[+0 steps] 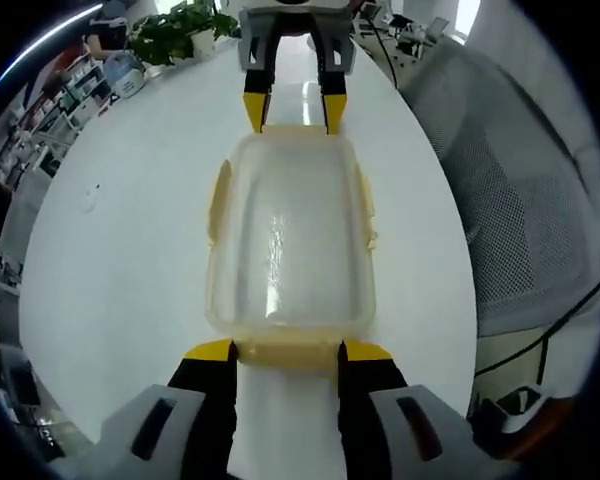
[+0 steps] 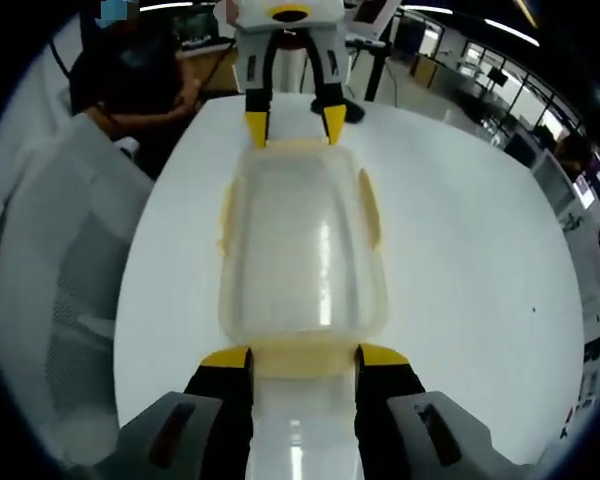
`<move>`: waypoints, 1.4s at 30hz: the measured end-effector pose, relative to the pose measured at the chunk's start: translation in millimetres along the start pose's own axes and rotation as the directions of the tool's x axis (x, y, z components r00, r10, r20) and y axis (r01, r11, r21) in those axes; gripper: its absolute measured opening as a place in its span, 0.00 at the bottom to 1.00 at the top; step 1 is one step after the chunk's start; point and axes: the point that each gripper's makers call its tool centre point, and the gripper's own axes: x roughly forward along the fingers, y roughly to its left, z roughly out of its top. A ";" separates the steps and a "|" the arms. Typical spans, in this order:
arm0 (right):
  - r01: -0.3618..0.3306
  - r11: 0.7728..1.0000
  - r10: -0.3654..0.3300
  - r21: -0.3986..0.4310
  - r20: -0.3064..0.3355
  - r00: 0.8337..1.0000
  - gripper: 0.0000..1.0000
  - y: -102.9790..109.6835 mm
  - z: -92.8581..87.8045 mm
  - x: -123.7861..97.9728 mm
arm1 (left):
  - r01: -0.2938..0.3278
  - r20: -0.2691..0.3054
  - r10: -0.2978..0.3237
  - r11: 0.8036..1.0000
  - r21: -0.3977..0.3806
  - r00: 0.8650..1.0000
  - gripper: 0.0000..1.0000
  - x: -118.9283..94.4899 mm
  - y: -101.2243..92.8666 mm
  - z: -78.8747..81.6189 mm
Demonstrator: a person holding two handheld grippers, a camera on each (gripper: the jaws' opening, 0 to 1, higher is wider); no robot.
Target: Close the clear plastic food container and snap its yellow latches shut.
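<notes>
Container [image 1: 290, 245] of clear plastic is seen lying on the white table [image 1: 130, 260], lid already seated on top, with one gripper at each short end. In the left gripper view the left gripper [image 1: 288, 352] is set with its yellow-tipped jaws spread apart, one either side of the near end latch [image 1: 288, 352], tips level with the container's end wall; whether the tips press on the latch cannot be told. The right gripper [image 1: 293, 112] appears at the far end, jaws likewise parted astride the far latch. The right gripper view gives the mirror arrangement: right gripper [image 2: 305, 360] near, left gripper [image 2: 292, 125] far. Nothing is clamped by either. Yellow side latches [image 1: 218, 205] are seen along both long edges, flared slightly outward, judged not yet snapped down.

Handling, as judgement: the box looks empty, hence light and liable to slide on the glossy table when pushed from one end alone; opposing pressure from both ends is advised. Walls are thin and will flex; the lid surface is smooth and slippery. Purchase is best taken on the yellow latch tabs, which are stiffer, pressing down and inward against the rim rather than on the clear lid centre.
</notes>
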 end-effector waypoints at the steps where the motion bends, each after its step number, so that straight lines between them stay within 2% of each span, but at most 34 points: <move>1: 0.003 1.000 -0.003 -0.002 0.001 1.000 0.38 -0.8 0.1 -2.1 | -0.003 0.000 0.003 1.000 0.002 1.000 0.39 -0.7 0.5 1.0; 27: 0.025 0.999 -0.025 -0.027 -0.008 1.000 0.38 -4.4 -8.7 -34.9 | -0.022 0.002 0.022 1.000 0.004 1.000 0.38 -13.5 3.2 31.0; 42: 0.041 0.999 -0.042 -0.020 -0.033 0.999 0.38 -9.3 -32.6 -55.9 | -0.023 0.017 0.022 1.000 0.016 1.000 0.39 -8.3 8.6 62.4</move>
